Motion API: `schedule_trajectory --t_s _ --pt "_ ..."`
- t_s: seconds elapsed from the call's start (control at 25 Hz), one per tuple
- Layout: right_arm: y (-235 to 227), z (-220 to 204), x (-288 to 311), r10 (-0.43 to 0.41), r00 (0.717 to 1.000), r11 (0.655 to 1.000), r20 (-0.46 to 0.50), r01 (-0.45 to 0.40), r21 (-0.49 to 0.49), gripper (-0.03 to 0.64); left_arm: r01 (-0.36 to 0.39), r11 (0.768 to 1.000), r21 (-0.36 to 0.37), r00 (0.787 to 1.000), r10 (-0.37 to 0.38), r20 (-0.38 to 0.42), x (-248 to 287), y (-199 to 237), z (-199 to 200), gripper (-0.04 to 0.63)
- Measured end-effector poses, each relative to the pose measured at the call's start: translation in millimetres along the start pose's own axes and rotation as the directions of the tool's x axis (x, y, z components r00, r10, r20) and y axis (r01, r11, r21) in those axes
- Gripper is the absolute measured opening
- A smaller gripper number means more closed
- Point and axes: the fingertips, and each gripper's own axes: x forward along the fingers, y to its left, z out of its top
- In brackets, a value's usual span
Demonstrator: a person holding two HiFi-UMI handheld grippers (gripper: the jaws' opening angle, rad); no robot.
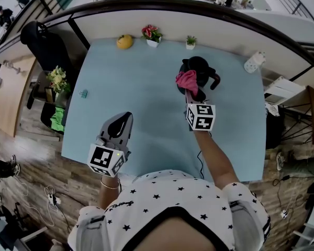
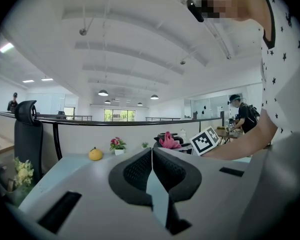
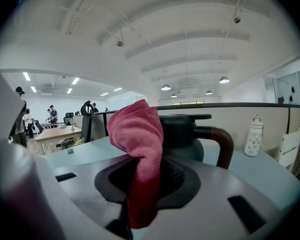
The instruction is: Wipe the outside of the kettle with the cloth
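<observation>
**A pink fleecy cloth held up to a round black kettle**

In the head view we found the kettle standing upright in the upper middle of the frame, on a pale blue tabletop. Its curved handle pointed to the right of the frame.

The right gripper was clamped on the cloth. The bunched top rose above the black pads and a tail hung down between them. From above, the cloth sat at the kettle's lower-left side — whether it actually touched the kettle, we could not tell.

The left gripper hung in the lower left of the head view, over the table's near edge and well apart from the kettle. Its jaws were pressed together on nothing.

Along the table's far edge stood a round yellow fruit, pink flowers in a white pot and a small green plant — a white patterned bottle stood at the upper right.
</observation>
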Motion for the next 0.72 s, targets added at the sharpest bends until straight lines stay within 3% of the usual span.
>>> schedule_trajectory --t_s 0.4,0.72 --pt "3.4 -47.5 10.6 0.024 0.993 0.996 -0.112 -0.013 0.091 0.091 -0.009 1.000 -0.014 1.000 0.008 -0.022 6.8 5.0 -6.5 0.029" --pt "1.4 -85.5 24.8 0.039 0.977 0.994 -0.210 -0.017 0.105 0.092 -0.017 1.000 -0.021 0.999 0.016 -0.042 14.6 10.1 -12.1 0.029"
